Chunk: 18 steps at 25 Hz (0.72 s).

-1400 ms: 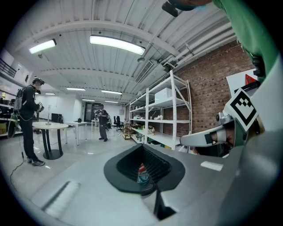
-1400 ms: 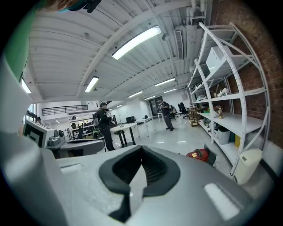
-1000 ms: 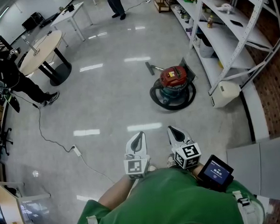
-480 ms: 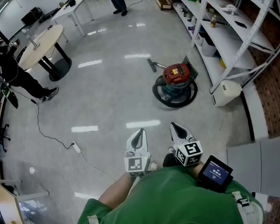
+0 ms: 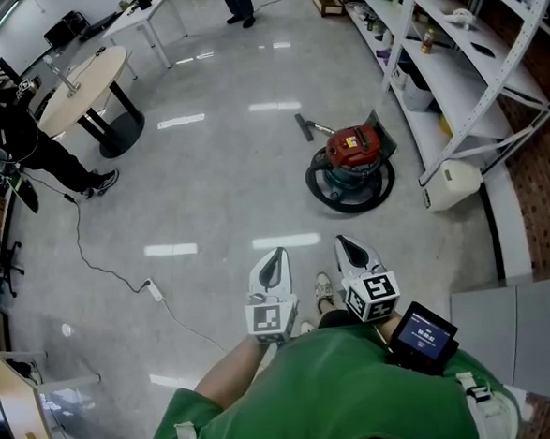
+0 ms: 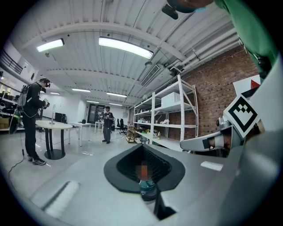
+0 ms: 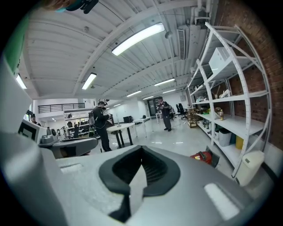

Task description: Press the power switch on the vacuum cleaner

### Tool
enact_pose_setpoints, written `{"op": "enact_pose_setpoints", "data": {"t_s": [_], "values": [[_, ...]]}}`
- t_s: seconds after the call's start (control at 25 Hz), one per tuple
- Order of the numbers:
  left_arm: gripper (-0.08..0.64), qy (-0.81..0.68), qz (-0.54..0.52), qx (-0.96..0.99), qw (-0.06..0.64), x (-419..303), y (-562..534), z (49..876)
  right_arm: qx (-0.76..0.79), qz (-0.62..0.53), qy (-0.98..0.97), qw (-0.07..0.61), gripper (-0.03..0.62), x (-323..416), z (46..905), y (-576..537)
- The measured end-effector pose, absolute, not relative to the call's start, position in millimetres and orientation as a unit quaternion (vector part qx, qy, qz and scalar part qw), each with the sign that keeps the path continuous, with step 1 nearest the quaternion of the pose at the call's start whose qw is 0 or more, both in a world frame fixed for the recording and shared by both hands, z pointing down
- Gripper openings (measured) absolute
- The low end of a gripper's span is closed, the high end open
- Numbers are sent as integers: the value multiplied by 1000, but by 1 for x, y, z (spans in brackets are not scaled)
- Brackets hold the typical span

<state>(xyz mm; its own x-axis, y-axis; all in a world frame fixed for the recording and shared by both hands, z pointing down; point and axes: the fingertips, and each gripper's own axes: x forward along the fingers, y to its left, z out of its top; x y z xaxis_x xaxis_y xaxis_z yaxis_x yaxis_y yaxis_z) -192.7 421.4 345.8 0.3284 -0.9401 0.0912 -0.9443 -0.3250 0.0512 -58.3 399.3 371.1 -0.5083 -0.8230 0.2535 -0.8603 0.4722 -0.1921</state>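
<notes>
Held low at frame centre, left gripper [image 5: 270, 261] and right gripper [image 5: 346, 248] are clenched shut on nothing | vacuum cleaner [image 5: 351, 162] is seen right of centre, well apart, near the shelving [image 5: 452, 70] edge | open floor [image 5: 226, 189] is seen between | cable [image 5: 119, 276] is laid at left

No readable text. The vacuum cleaner [image 5: 350, 169], far right on the floor, has a pale label [image 5: 349, 144] on its red lid, too small to read. Small screen [image 5: 422, 335], near right: blue lines, illegible.
</notes>
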Motion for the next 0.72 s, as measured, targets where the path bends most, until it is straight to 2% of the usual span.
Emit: {"op": "enact_pose_setpoints", "data": {"t_s": [0.72], "values": [[8, -585, 46, 809, 47, -154, 283, 342, 477, 174, -860, 56, 2, -24, 375, 261]]}}
